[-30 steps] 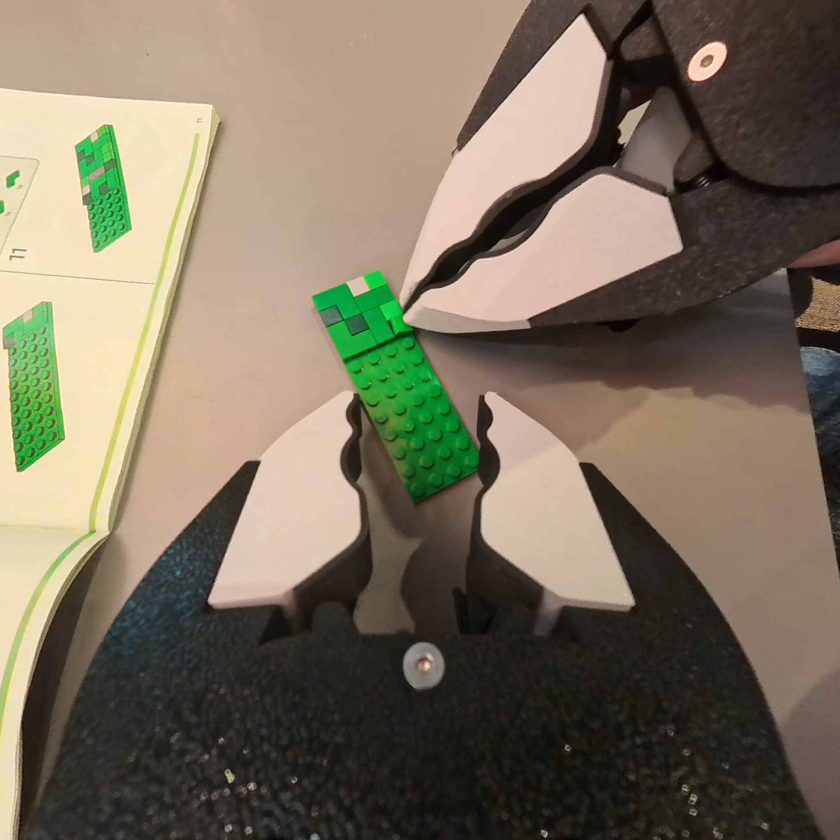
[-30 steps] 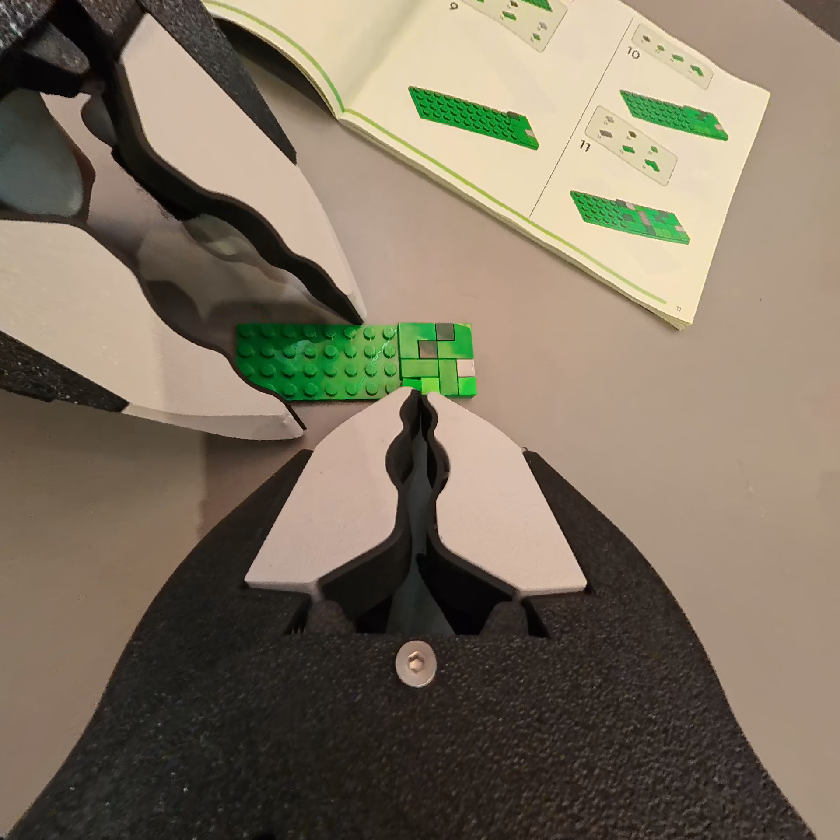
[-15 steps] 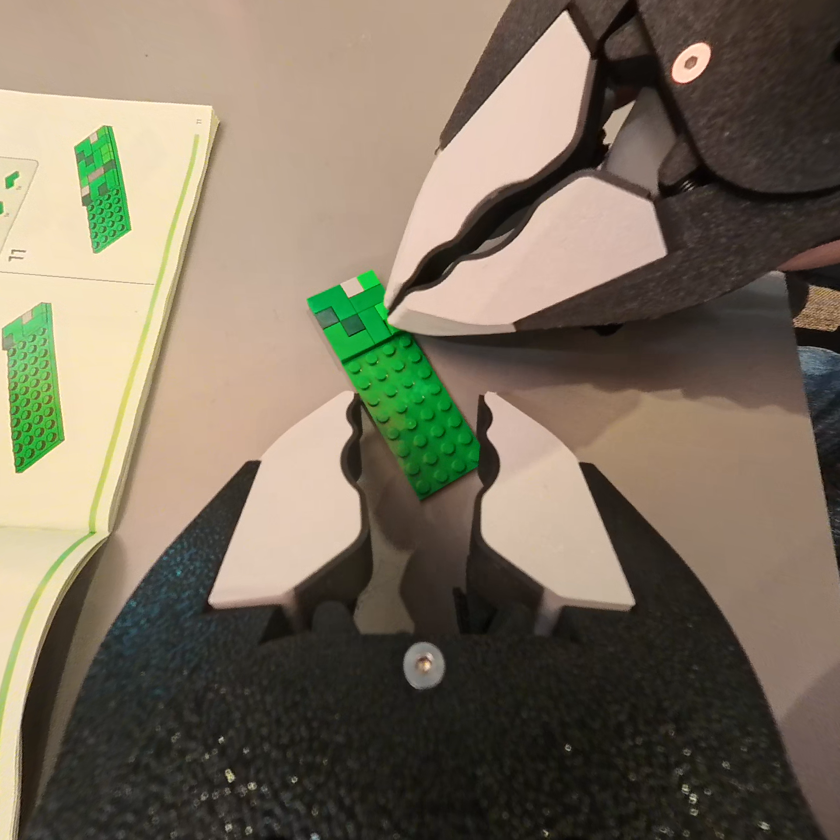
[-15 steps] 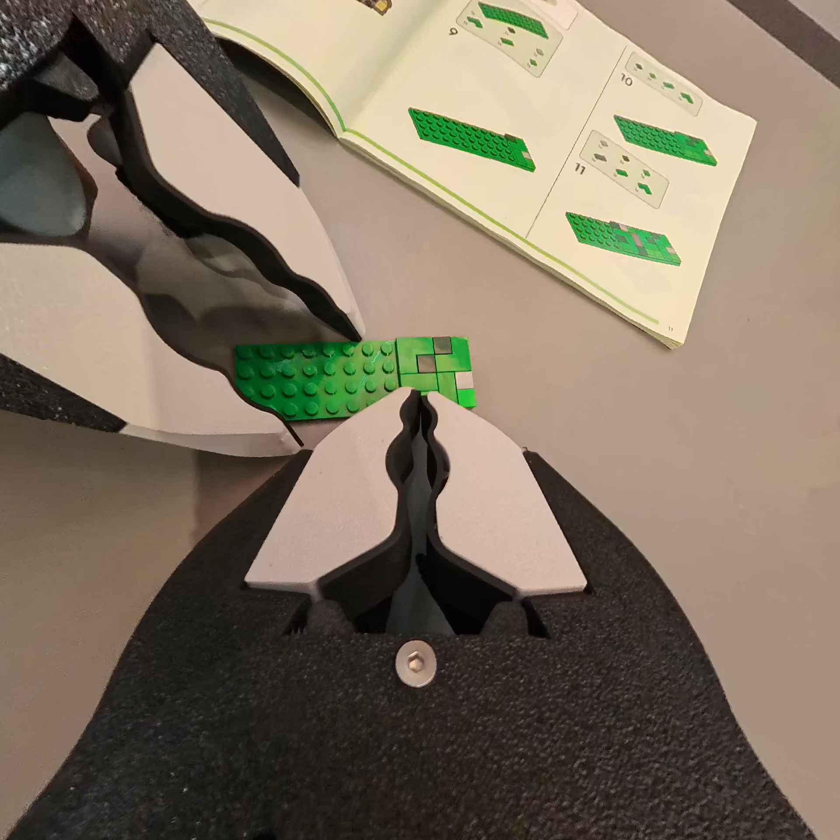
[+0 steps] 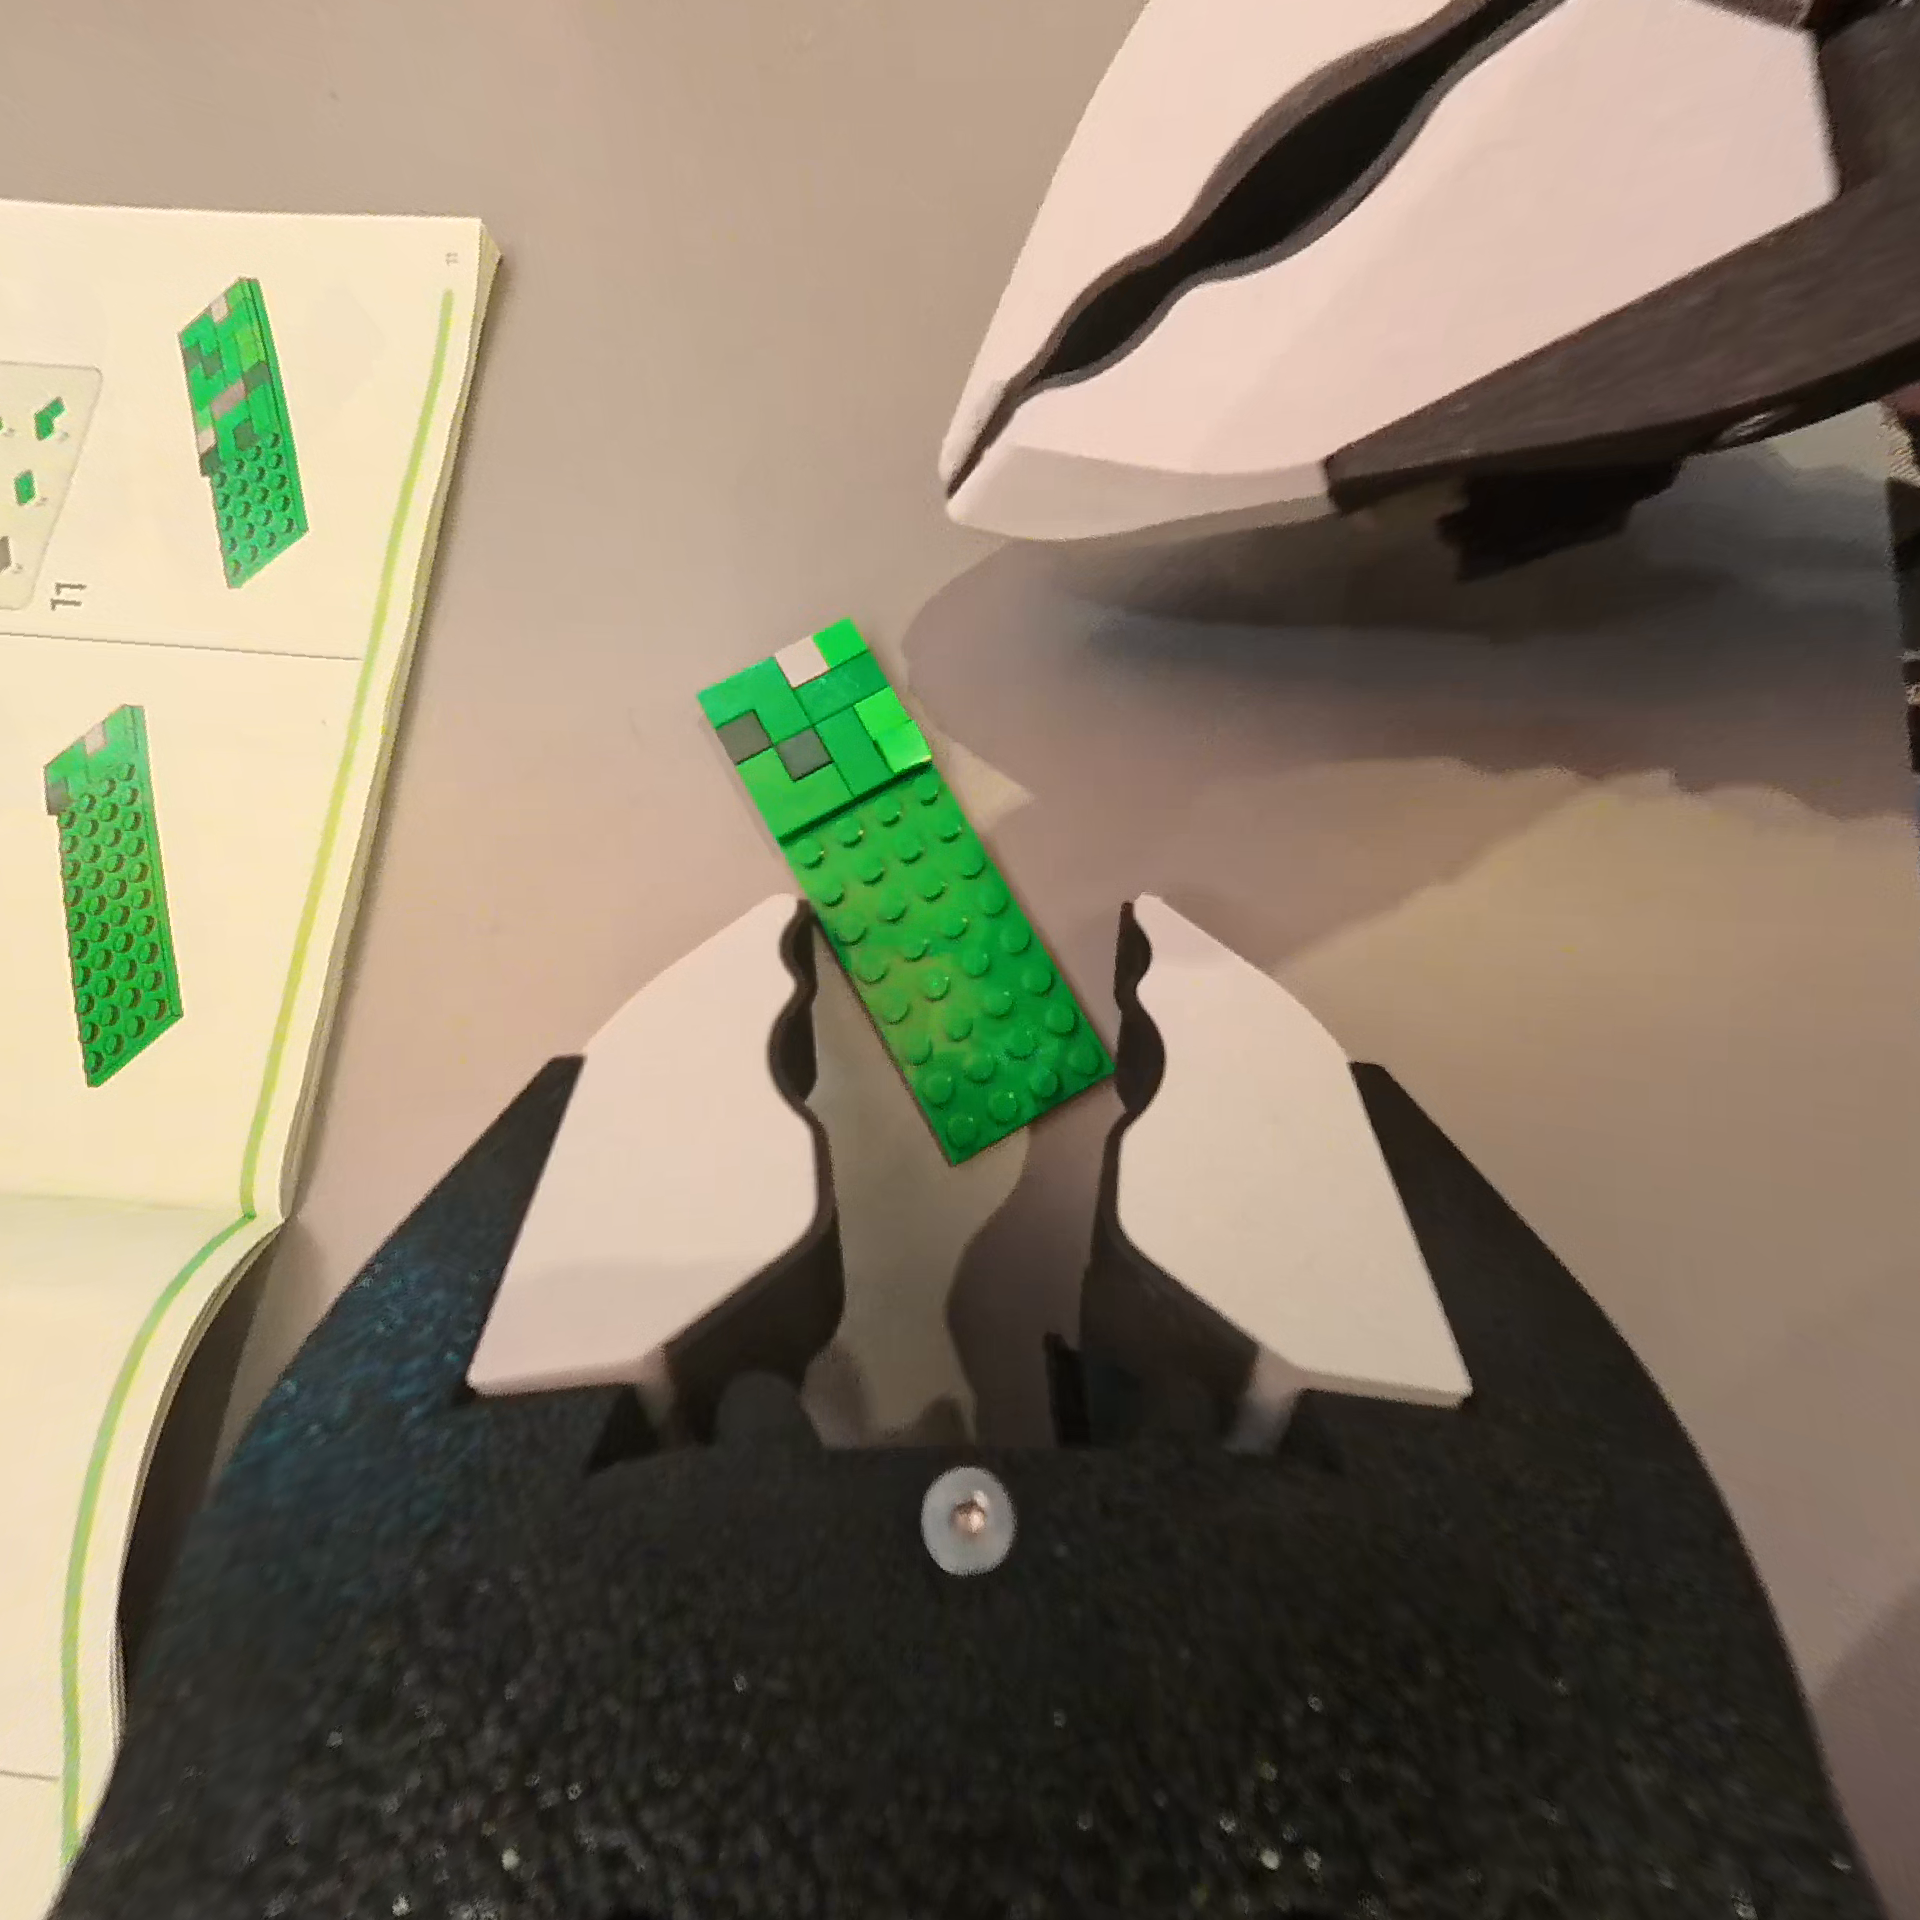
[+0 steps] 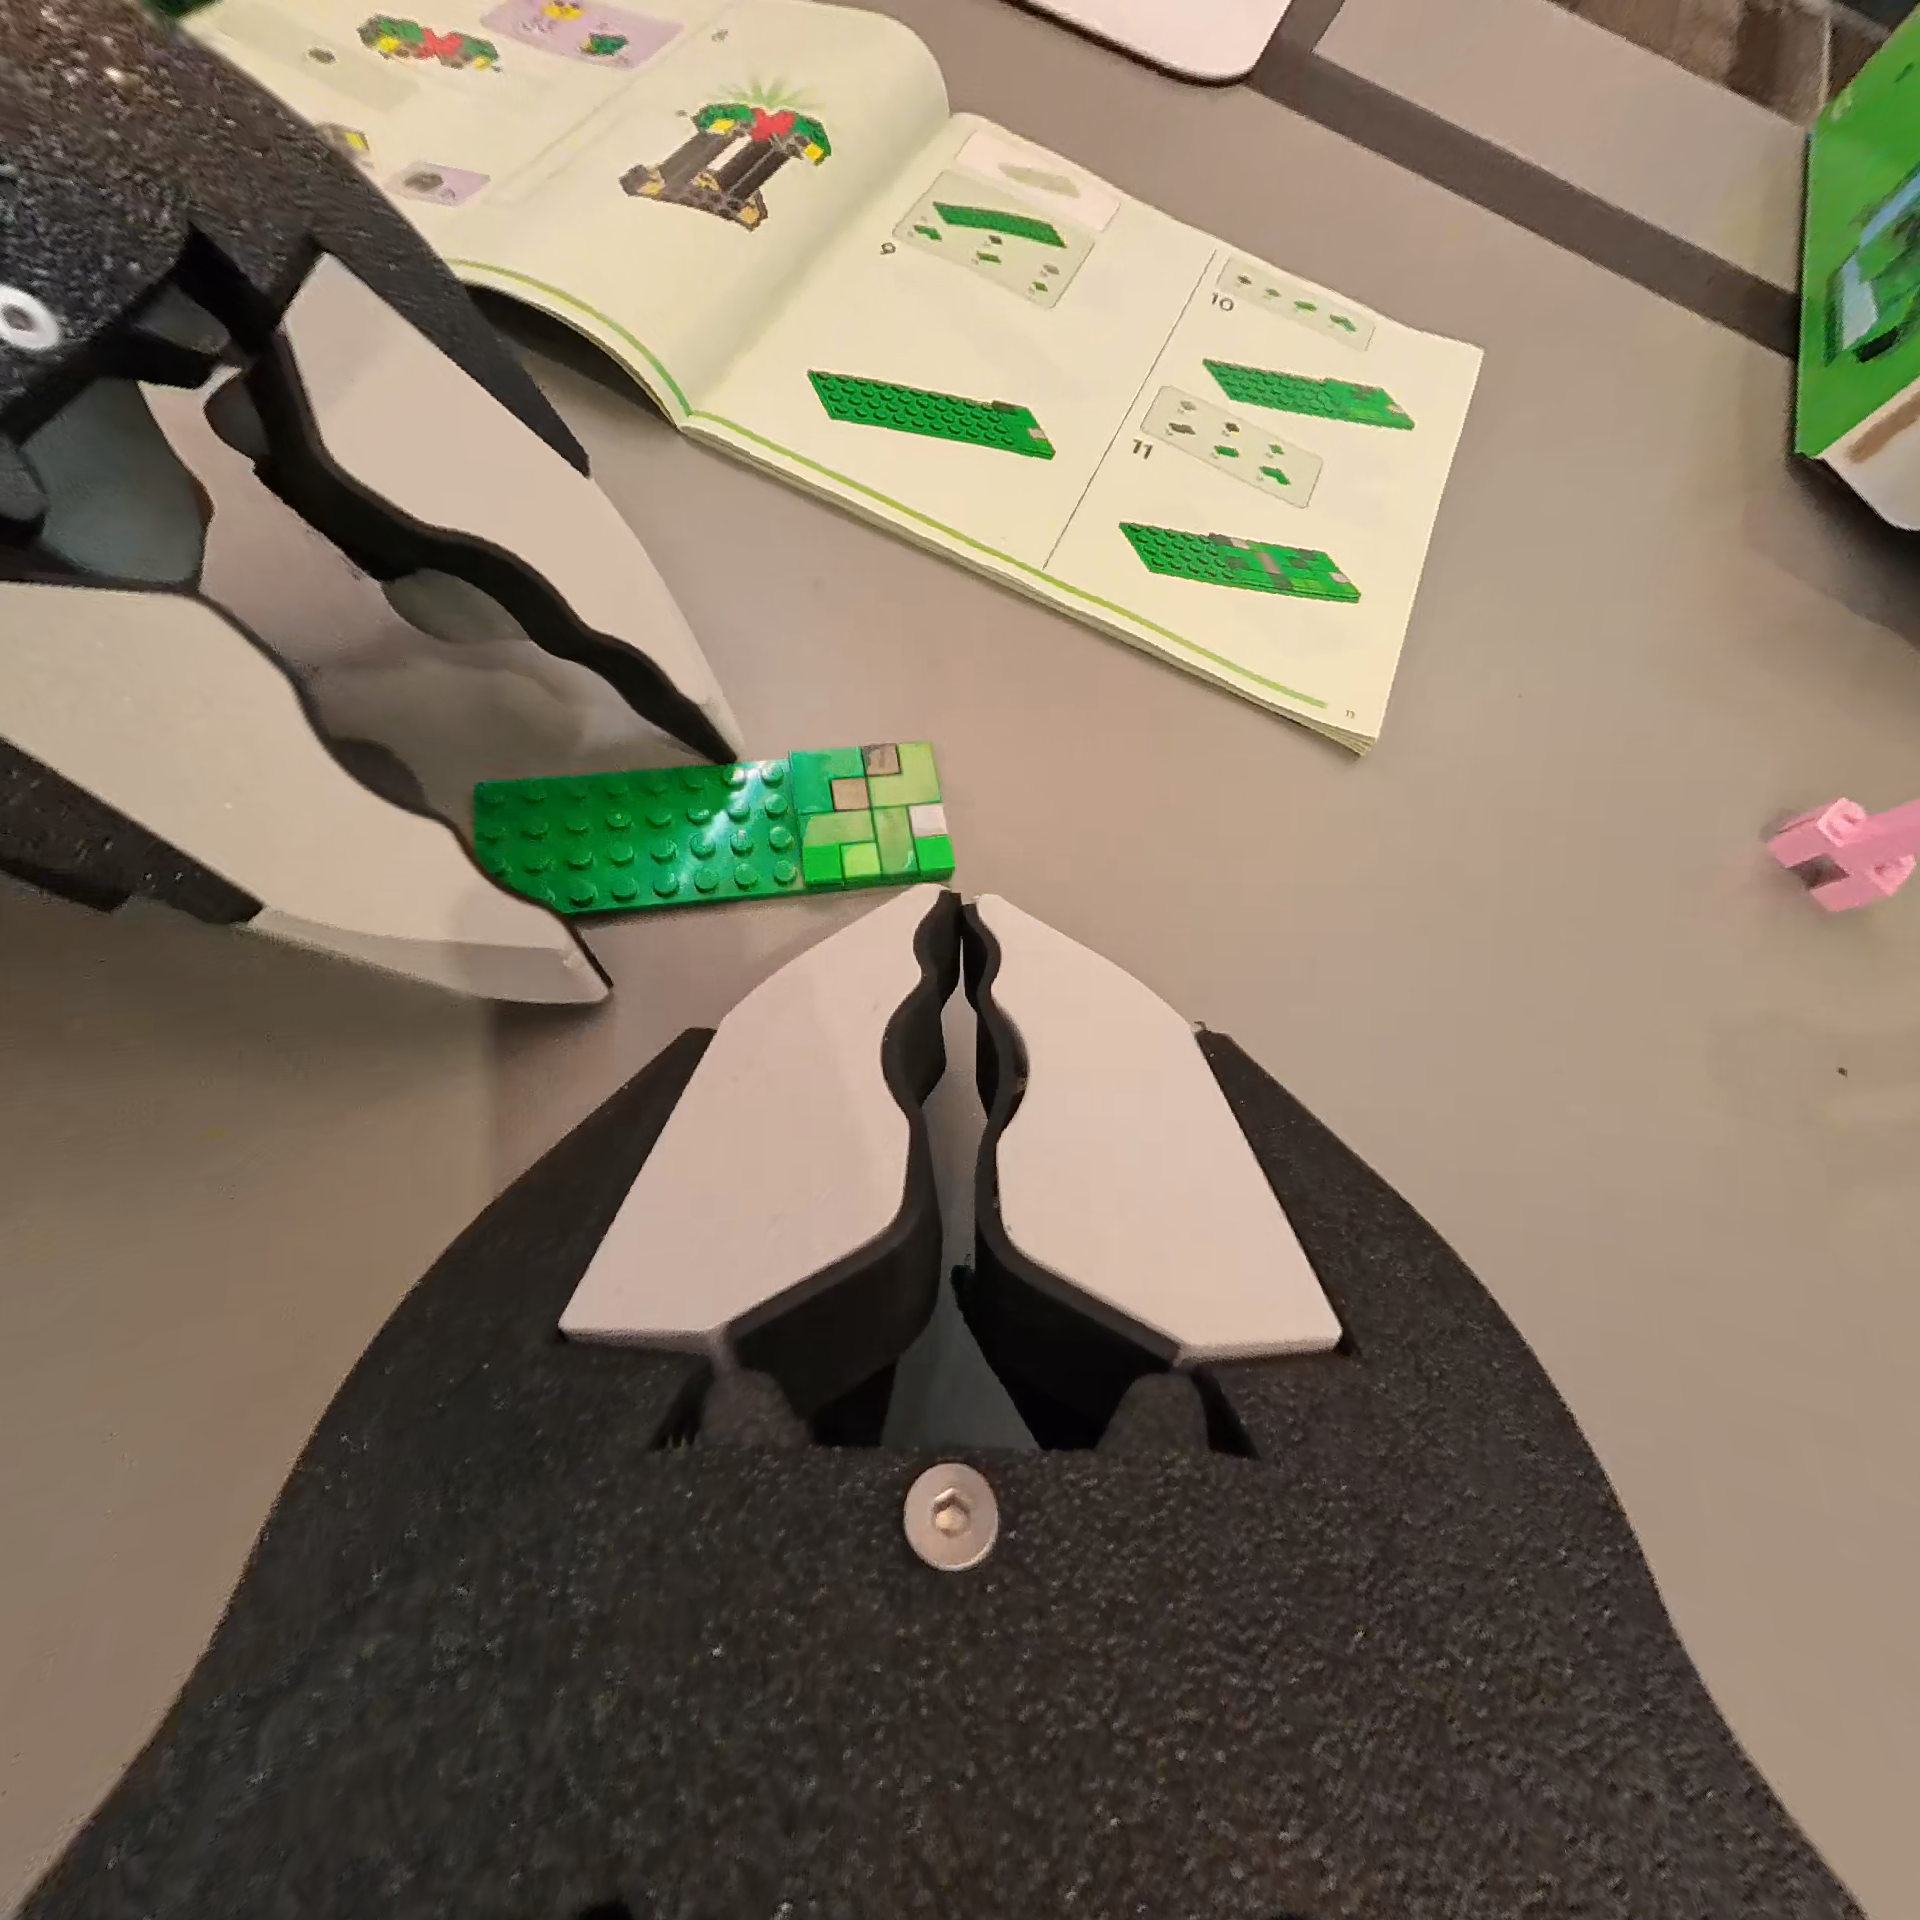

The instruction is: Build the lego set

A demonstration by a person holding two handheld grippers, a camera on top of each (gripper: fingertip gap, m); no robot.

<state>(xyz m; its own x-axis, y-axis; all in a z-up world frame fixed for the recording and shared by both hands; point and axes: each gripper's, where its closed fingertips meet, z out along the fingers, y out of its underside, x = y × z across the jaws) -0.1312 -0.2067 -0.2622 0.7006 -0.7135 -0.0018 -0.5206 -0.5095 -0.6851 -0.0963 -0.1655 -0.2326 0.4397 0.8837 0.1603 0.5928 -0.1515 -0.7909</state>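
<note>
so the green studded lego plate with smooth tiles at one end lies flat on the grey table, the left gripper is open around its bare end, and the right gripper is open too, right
Not quite: the right gripper is shut, its jaws pressed together with nothing between them, as the right wrist view shows. The rest holds: the green studded lego plate lies flat on the grey table, and the left gripper is open around its bare end.

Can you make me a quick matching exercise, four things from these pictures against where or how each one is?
1. green Lego plate
2. right gripper
3. instruction booklet
4. pink Lego piece

A. lying open on the table
B. far right edge of the right wrist view
C. shut, empty
D. flat between the left gripper's open fingers

Pairs: 1-D, 2-C, 3-A, 4-B
</note>
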